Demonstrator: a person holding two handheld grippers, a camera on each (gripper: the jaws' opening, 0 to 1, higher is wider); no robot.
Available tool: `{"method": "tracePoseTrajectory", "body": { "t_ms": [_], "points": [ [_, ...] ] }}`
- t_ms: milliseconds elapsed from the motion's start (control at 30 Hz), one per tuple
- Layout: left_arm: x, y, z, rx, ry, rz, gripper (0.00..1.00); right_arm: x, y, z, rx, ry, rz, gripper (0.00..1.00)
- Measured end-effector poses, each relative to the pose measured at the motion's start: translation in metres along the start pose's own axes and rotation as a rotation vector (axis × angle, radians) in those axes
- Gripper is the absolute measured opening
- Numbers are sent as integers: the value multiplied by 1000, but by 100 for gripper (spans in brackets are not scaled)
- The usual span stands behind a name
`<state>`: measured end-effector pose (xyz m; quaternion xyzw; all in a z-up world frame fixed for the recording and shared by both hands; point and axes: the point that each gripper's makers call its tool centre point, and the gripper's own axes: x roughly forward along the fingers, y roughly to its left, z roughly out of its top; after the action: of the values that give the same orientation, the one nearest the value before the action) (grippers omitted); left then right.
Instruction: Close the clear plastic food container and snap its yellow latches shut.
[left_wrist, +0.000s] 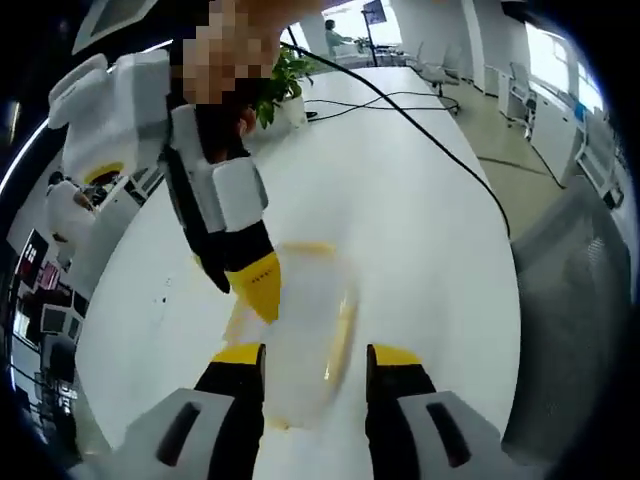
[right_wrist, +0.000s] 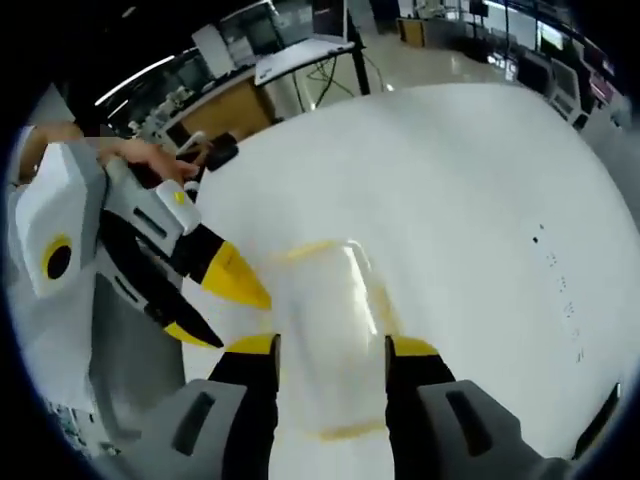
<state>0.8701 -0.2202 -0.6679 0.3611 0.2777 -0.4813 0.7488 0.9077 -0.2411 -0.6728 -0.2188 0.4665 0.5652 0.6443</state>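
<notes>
Container (left_wrist: 305, 335), clear plastic with yellow latches, lying on the white table (left_wrist: 400, 200) between my two grippers, blurred in both views. Left gripper (left_wrist: 315, 362): my own, its yellow-tipped jaws spread apart on either side of the near end of the container, gripping nothing that I can make out. Right gripper (right_wrist: 330, 350): also mine, jaws likewise parted and straddling the container's near end in the right gripper view, not clamped on it. In the left gripper view the right gripper comes in from the far left, its yellow tip just at the container's left edge; whether it touches I cannot tell. In the right gripper view the left gripper enters from the left, a hand (right_wrist: 150, 160) on its body, its two yellow tips just beside the container's left side. Latches: one yellow strip (left_wrist: 342, 335) along the container's right side, another (right_wrist: 345, 432) at the near end; whether they are snapped down I cannot tell. Black cable (left_wrist: 420, 125) across the far table; potted plant (left_wrist: 285, 85) at the far end.
</notes>
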Motion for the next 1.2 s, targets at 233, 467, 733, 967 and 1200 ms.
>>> {"method": "tracePoseTrajectory", "body": {
  "t_ms": [233, 467, 733, 967, 1200],
  "points": [
    [-10, 9, -15, -40, -16, 50, 34, -4, 12, 8, 1, -86, -74, 39],
    [-17, 22, -21, -132, -72, 130, 33, -3, 23, 2, 31, -171, -155, 38],
    [-13, 18, -33, -189, -67, 125, 33, 7, 31, -21, 79, -216, -235, 39],
    [-7, 15, -45, -245, -70, 135, 35, -1, 30, -25, 105, -304, -340, 39],
    [-7, 21, -51, -317, -104, 202, 36, -8, 27, -34, 200, -433, -443, 41]
  ]
}}
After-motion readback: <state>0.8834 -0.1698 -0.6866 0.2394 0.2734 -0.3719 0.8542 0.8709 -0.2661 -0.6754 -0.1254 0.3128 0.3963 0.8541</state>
